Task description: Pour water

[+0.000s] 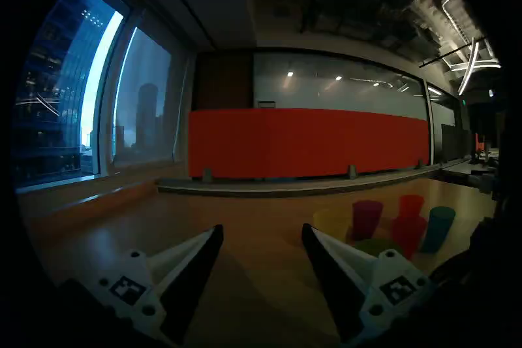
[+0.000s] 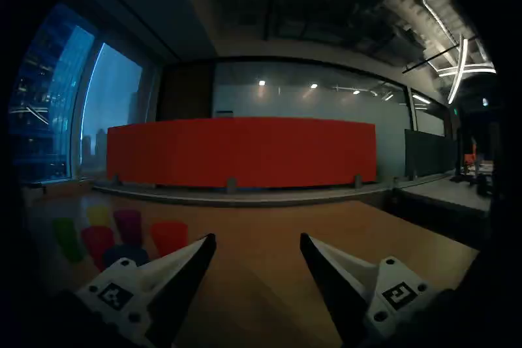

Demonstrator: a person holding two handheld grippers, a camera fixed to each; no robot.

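Several coloured plastic cups stand in a cluster on the wooden table (image 1: 261,217). In the left gripper view they sit to the right: a purple cup (image 1: 367,219), a yellow cup (image 1: 331,222), an orange-red cup (image 1: 411,205), a red cup (image 1: 408,235), a teal cup (image 1: 437,228) and a green cup (image 1: 377,246). My left gripper (image 1: 261,233) is open and empty, left of the cluster. In the right gripper view the cups lie to the left: green cup (image 2: 67,239), yellow cup (image 2: 99,215), purple cup (image 2: 128,226), red cup (image 2: 98,244), orange-red cup (image 2: 169,237), blue-teal cup (image 2: 125,254). My right gripper (image 2: 257,242) is open and empty.
A long red partition (image 1: 307,142) runs along the table's far edge. Large windows (image 1: 78,100) are on the left. A darker desk (image 2: 444,194) with dim equipment stands to the right. Bare wood (image 2: 261,283) lies ahead of both grippers.
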